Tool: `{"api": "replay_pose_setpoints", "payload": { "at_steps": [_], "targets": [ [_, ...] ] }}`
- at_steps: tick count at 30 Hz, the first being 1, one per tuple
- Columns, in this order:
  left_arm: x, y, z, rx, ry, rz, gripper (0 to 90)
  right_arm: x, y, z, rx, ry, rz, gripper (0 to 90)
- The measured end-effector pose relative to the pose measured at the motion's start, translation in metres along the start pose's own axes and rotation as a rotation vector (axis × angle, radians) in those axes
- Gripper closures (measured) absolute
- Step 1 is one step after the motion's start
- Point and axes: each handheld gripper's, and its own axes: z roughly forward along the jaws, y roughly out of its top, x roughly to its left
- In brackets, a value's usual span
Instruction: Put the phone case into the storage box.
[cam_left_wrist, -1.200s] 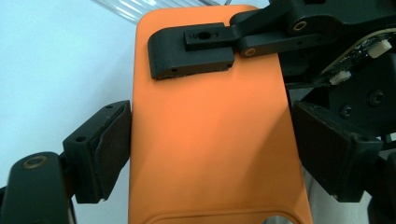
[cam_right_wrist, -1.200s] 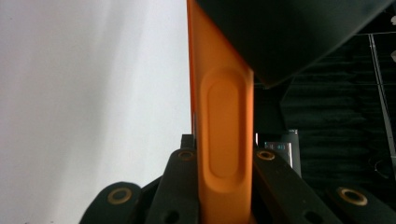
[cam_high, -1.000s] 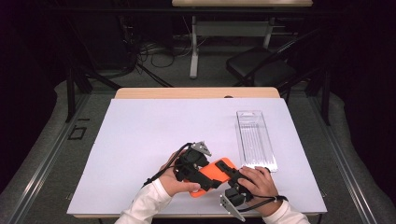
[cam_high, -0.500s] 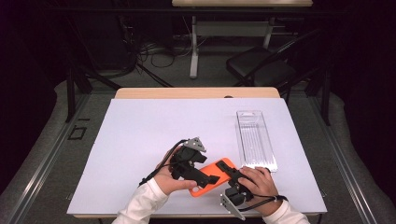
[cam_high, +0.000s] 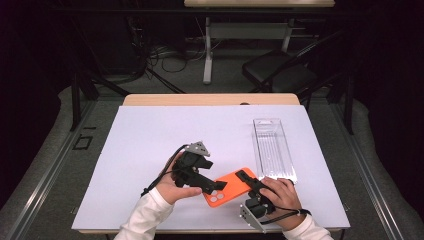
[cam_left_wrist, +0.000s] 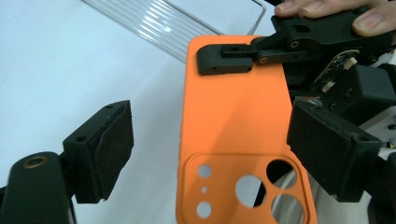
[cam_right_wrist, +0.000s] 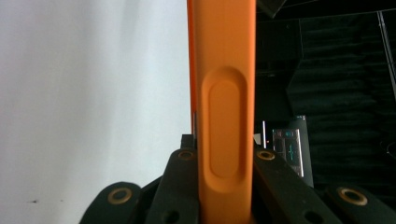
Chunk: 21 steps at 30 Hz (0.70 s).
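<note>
orange phone case (cam_high: 231, 186) sits low near the front edge of the counter (cam_high: 150, 145), just left of the near end of the clear tray (cam_high: 273, 148), back side up with the camera cutouts toward the left gripper. in the left gripper view the case (cam_left_wrist: 233, 135) runs up the middle and the cutouts sit at the bottom end.

right gripper (cam_high: 246, 176) has its fingers clamped on the case's far end, thin edge pinched between them; in the right gripper view the case edge (cam_right_wrist: 224, 116) with its long side-button bump stands straight up between the two closed fingers. right hand (cam_high: 280, 192) is just below the tray's near end.

left gripper (cam_high: 212, 185) is at the cutout end of the case, fingers wide, one pad (cam_left_wrist: 105, 149) off to the left of the case and apart from it, the other pad (cam_left_wrist: 331, 149) at the case's right edge; cannot tell if that pad touches. not gripping. left hand (cam_high: 172, 186) is left of the case.

tray lies lengthwise, right of centre on the counter, its near end just beside the case.
</note>
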Motion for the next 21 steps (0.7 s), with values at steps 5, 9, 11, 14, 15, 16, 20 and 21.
{"api": "replay_pose_setpoints", "payload": {
  "at_steps": [5, 9, 11, 14, 15, 16, 20, 21],
  "targets": [
    [0.004, -0.001, -0.008, -0.022, 0.021, -0.013, 15.4, -0.001, -0.003, -0.001, 0.008, -0.011, 0.025, 87.0],
    [0.008, -0.003, -0.013, -0.031, 0.028, -0.013, 15.4, -0.003, -0.007, -0.002, 0.017, -0.012, 0.023, 87.1],
    [0.009, -0.003, -0.015, -0.036, 0.034, -0.022, 15.4, -0.004, -0.01, -0.003, 0.024, -0.012, 0.031, 87.1],
    [0.01, -0.003, -0.017, -0.037, 0.044, -0.022, 15.4, -0.005, -0.014, -0.004, 0.026, -0.013, 0.055, 87.1],
    [0.011, -0.004, -0.017, -0.041, 0.046, -0.024, 15.4, -0.006, -0.015, -0.004, 0.031, -0.011, 0.049, 87.1],
    [0.011, -0.004, -0.018, -0.04, 0.051, -0.027, 15.4, -0.006, -0.016, -0.005, 0.037, -0.013, 0.058, 87.1],
    [0.014, -0.005, -0.02, -0.042, 0.064, -0.033, 15.5, -0.007, -0.018, -0.005, 0.038, -0.015, 0.068, 87.1],
    [0.014, -0.005, -0.02, -0.044, 0.067, -0.036, 15.5, -0.007, -0.019, -0.005, 0.04, -0.012, 0.065, 87.1]
  ]
}}
